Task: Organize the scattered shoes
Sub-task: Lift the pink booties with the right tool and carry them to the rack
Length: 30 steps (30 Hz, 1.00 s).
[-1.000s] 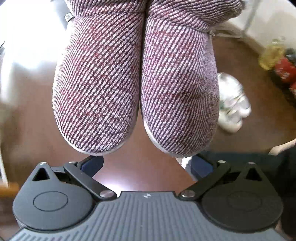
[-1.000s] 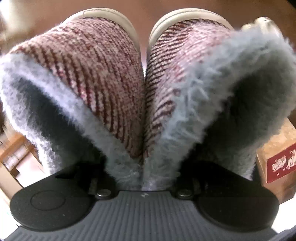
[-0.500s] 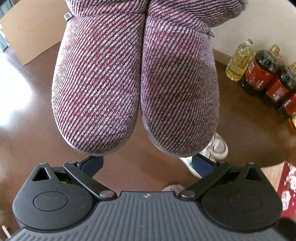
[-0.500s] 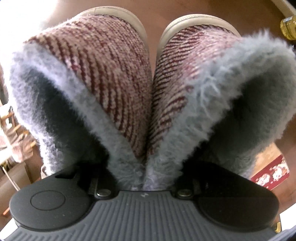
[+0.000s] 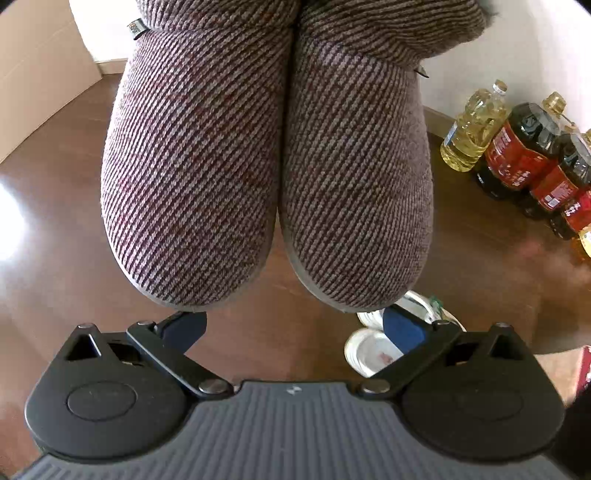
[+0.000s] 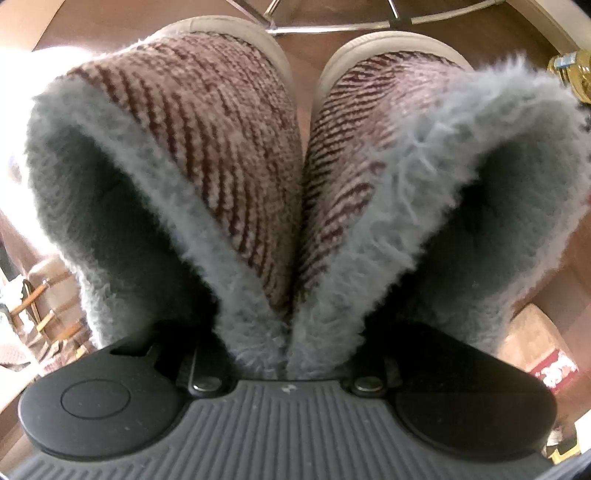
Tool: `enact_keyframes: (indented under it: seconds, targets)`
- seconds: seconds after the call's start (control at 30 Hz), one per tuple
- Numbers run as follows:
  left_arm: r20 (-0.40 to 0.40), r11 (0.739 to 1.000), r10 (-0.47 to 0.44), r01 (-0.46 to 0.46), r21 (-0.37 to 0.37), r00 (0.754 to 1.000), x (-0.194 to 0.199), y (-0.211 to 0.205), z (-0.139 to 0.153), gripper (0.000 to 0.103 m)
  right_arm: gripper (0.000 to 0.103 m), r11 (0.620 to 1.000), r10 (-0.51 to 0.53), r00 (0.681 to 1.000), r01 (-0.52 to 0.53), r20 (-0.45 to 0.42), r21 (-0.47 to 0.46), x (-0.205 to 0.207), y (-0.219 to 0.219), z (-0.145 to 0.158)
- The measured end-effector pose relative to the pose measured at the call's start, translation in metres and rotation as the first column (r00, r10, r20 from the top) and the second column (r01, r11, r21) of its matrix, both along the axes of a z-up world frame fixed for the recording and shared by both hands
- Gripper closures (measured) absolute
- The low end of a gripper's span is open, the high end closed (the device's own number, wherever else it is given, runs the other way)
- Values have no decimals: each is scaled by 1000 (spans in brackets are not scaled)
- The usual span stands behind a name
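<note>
Dark brown wooden floor [image 5: 55,280] lies below. Right gripper [image 6: 291,354] pinches the two inner fur-lined cuffs of the pair of striped knitted slipper boots [image 6: 236,155], carried aloft, not yet placed. Left gripper [image 5: 295,325] stands open, empty, under their toes; white sneakers [image 5: 369,350] beside its right finger remain.

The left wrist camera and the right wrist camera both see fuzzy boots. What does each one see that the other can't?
Only the left wrist view shows the open left gripper holding nothing, white sneakers on the floor, and dark bottles. Only the right wrist view shows the grey fur lining and a metal rack. Both show the striped knit boots, pinched together by the right gripper.
</note>
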<state>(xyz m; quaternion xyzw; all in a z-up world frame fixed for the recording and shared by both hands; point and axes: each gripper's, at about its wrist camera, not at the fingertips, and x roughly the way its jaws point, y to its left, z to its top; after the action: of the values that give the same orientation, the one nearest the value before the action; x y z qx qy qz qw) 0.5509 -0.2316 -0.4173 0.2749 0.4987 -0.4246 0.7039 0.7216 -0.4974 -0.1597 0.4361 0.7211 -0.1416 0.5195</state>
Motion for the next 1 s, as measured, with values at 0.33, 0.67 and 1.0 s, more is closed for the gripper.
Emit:
enact_keyframes:
  seconds: [0.33, 0.67, 1.0]
  targets:
    - [12, 999, -27, 26, 47, 1000, 34, -67, -122, 0, 75, 1000, 11, 998, -13, 64, 28, 38, -57, -78]
    - [37, 994, 100, -101, 47, 994, 93, -156, -255, 0, 75, 992, 112, 980, -121, 162, 46, 93, -129, -176]
    - [19, 989, 148, -148, 13, 989, 152, -241, -322, 0, 75, 988, 146, 968, -132, 203, -82, 162, -167, -181]
